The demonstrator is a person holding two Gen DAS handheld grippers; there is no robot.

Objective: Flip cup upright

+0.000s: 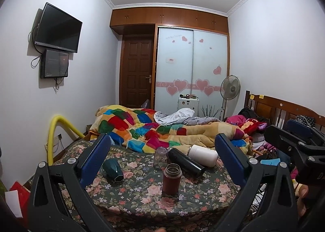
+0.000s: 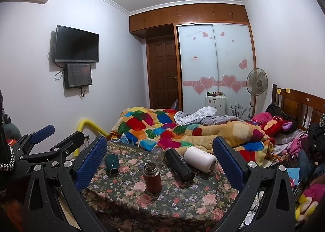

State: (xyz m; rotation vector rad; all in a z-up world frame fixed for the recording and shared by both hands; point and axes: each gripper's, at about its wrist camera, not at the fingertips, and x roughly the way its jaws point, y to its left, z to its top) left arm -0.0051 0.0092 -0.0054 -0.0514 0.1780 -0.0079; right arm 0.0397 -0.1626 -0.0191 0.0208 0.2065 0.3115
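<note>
Several cups rest on a floral cloth (image 1: 142, 207) (image 2: 182, 207). A maroon flask (image 1: 171, 179) (image 2: 152, 177) stands upright, mouth open. A black flask (image 1: 185, 162) (image 2: 179, 164), a white cup (image 1: 203, 155) (image 2: 200, 158) and a dark green cup (image 1: 113, 170) (image 2: 112, 164) lie on their sides. A clear glass jar (image 1: 160, 156) (image 2: 157, 155) stands behind. My left gripper (image 1: 162, 163) is open and empty, above and in front of the cups. My right gripper (image 2: 160, 160) is open and empty too. The left gripper also shows at the left of the right wrist view (image 2: 56, 136), open.
A colourful patchwork blanket (image 1: 154, 132) (image 2: 182, 130) lies heaped behind the cups. Clothes and soft toys (image 1: 256, 126) (image 2: 280, 124) pile at the right by a wooden headboard (image 2: 300, 106). A yellow pipe (image 1: 54, 130) stands at the left. The right gripper's body (image 1: 294, 144) is close on the right.
</note>
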